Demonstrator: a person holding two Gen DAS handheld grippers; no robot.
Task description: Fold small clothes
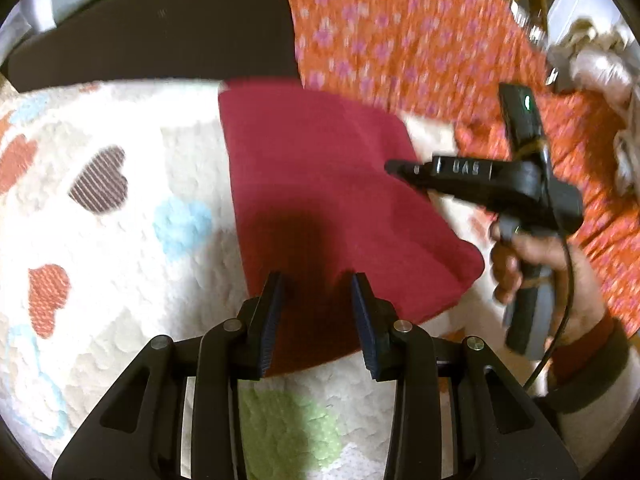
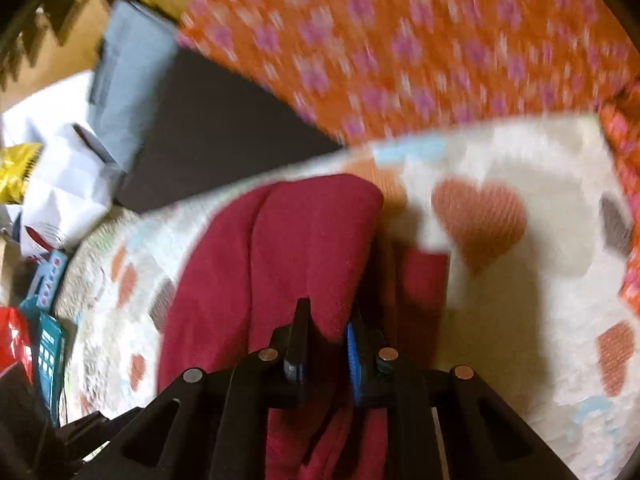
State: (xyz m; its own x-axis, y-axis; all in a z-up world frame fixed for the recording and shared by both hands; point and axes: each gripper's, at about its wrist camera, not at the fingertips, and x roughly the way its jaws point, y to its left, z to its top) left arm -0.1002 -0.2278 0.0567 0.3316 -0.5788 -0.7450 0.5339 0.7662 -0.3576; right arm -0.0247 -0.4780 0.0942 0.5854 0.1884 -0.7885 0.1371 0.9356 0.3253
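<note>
A dark red cloth (image 1: 328,200), already folded into a rough oblong, lay on a cream blanket (image 1: 120,240) patterned with hearts, with an orange flowered fabric (image 1: 400,32) spread at the far side. The left gripper (image 1: 318,300) hung over the cloth's near edge, its jaws partly apart with nothing pinched between them. The right gripper (image 2: 326,328), gripped by a hand (image 1: 532,272) at the right of the scene, had its jaws drawn narrow around a raised fold of the red cloth, which bunched up between and below them in the right wrist view; blur made it hard to say how firmly the pads bit. The likely trouble from here was the thick fold slipping out of that narrow hold if pulled quickly, which would let the layers spring open and undo the neat oblong. A tug could also drag the whole cloth across the soft blanket, since the left jaws were not pinning it. No basket, box or other container for finished clothes could be made out; the clutter at the far left was too smeared to identify.
</note>
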